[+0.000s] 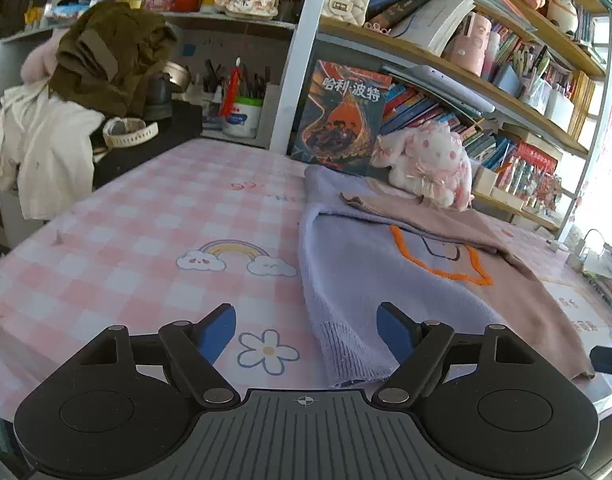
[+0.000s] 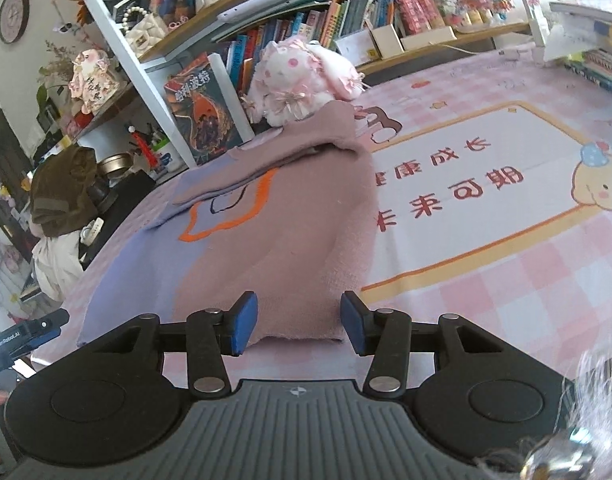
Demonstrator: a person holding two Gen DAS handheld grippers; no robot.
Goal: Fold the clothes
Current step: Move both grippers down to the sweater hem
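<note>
A two-tone sweater (image 2: pixel 266 216), lilac on one half and dusty pink on the other, lies flat on the worktop (image 1: pixel 146 232), which wears a pink checked cloth with rainbow and flower prints. One pink sleeve is folded across the chest, partly covering an orange star outline (image 1: pixel 438 264).

The left gripper (image 1: pixel 306 332) hovers at the sweater's lilac hem, its jaws wide; the ribbed hem corner lies between them, nearer the 3 o'clock finger, and the pads do not press it. The right gripper (image 2: pixel 298 322) sits at the pink hem, its jaws at a middling gap, with the hem edge lying between them and neither blue pad squeezing the cloth.

At 12 o'clock of the sweater a pink-and-white plush rabbit (image 2: pixel 302 80) sits against a bookshelf (image 1: pixel 486 64). Off at 10 o'clock in the left wrist view, a brown garment (image 1: pixel 110 56) is heaped over white clothing (image 1: pixel 46 148).
</note>
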